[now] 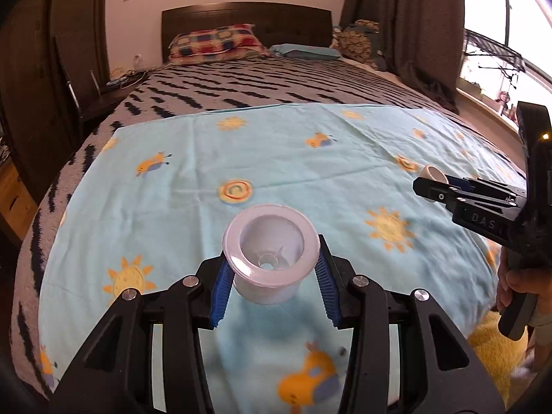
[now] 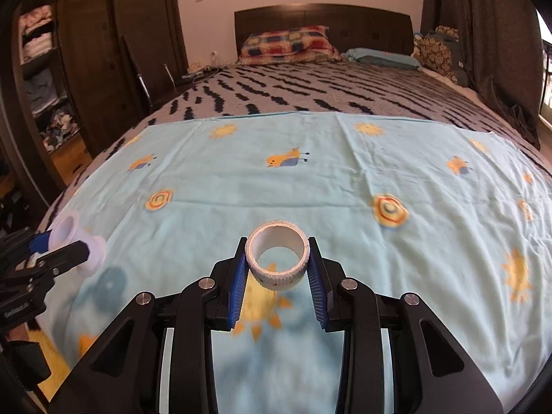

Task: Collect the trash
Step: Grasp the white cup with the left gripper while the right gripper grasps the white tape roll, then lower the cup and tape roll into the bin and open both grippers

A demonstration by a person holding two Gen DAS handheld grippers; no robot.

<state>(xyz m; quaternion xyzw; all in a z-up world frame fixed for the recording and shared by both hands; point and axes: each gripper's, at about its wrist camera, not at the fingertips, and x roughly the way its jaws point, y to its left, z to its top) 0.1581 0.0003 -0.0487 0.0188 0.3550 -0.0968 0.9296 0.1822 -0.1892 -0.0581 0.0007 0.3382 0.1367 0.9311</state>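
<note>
Home bedroom: bed (image 2: pixel 310 96), pillow (image 2: pixel 286 43), wardrobe (image 2: pixel 103 51), curtains (image 2: pixel 483 34).

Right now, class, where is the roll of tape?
The roll of tape is clamped in the right gripper, held above the light blue sheet; in the left wrist view it shows at far right.

Sheet (image 1: pixel 276 158) spread over blanket (image 1: pixel 262 86) on bed; pillows (image 1: pixel 215 43) at 12 o'clock against headboard (image 1: pixel 246 17). Cup (image 1: pixel 270 258) held above sheet at centre; tape roll (image 1: pixel 433 174) at 3 o'clock.
</note>
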